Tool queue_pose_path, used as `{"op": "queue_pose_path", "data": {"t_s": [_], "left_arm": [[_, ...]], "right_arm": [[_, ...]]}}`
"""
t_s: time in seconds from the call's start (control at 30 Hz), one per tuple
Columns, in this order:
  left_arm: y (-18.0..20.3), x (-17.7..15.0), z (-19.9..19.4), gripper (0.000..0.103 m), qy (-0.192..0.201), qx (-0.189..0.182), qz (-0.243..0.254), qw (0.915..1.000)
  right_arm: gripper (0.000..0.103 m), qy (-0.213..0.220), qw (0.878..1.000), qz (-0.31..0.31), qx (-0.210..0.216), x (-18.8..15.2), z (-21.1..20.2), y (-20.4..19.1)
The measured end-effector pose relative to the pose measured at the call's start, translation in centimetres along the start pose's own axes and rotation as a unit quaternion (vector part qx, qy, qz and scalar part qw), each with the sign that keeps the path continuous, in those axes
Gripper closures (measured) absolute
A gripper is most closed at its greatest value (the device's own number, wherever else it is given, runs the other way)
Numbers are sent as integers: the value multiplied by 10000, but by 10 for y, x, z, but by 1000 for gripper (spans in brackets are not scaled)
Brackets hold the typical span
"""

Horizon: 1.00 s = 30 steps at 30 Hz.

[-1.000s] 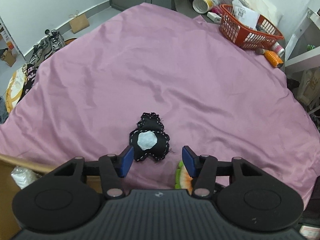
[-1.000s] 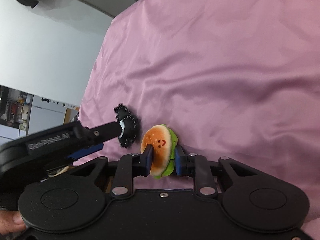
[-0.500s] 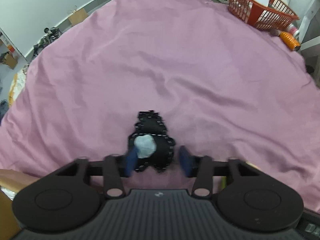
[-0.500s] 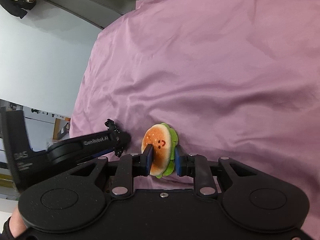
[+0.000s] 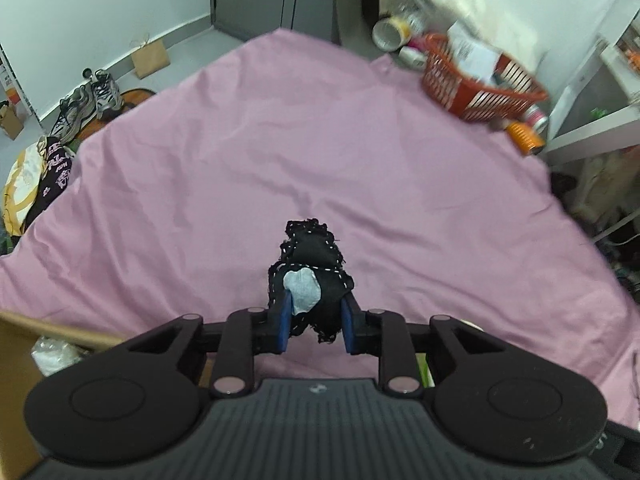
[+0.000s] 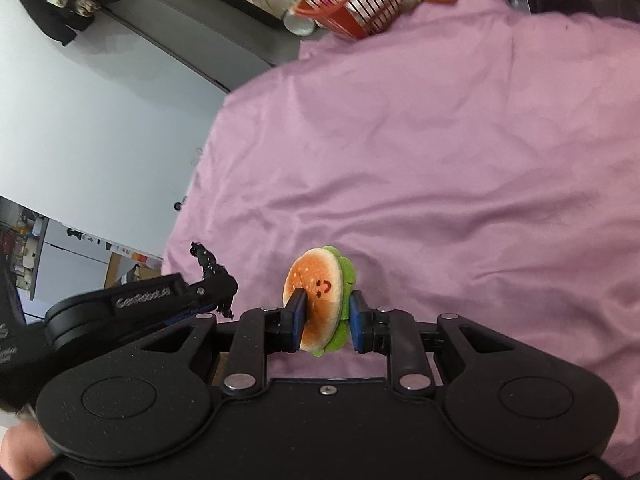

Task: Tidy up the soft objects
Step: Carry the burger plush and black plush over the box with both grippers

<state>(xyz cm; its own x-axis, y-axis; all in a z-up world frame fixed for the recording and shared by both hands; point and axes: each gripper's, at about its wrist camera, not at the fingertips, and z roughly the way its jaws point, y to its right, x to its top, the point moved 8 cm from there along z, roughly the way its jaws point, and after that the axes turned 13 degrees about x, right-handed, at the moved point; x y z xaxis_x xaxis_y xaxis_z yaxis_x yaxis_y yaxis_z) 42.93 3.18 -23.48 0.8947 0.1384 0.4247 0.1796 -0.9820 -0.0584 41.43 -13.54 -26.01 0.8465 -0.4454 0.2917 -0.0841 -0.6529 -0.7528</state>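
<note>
A black stitched plush toy [image 5: 312,268] with a pale grey patch is pinched between the blue pads of my left gripper [image 5: 316,326], lifted off the pink sheet [image 5: 320,140]. In the right wrist view my right gripper [image 6: 326,326] is shut on a small plush burger [image 6: 318,296] with a smiling face and green lettuce edge, held above the pink sheet [image 6: 440,160]. The left gripper [image 6: 132,308] shows at the left there, with the black toy's end [image 6: 206,260] sticking out past it.
A cardboard box [image 5: 24,344] with white stuffing sits at the lower left by the bed edge. An orange basket [image 5: 472,88] with bottles and jars stands at the far right corner. Shoes [image 5: 86,100] and clothes lie on the floor at left.
My left gripper moved forward over the black toy, shut on it and lifted it off the sheet. The right gripper kept hold of the burger and rose, tilting toward the basket end.
</note>
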Motion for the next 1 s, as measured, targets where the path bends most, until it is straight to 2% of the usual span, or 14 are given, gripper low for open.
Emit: {"op": "queue_pose_path", "data": {"t_s": [0.4,0.73,1.0], "left_arm": [[-55,-23,-76,79,423,-357,-295,9980],[-105,-40,-117,79,575,-535,-451,9959],[-142,-55,-131,79,584,-615,-604,9946]], "right_arm": [[81,298,9978,-529,253,-30,-26,-69],[80,382,9950,-871,315,-61,-42,-115],[80,377,9929,-1087,296,-83,-44,-140]]}}
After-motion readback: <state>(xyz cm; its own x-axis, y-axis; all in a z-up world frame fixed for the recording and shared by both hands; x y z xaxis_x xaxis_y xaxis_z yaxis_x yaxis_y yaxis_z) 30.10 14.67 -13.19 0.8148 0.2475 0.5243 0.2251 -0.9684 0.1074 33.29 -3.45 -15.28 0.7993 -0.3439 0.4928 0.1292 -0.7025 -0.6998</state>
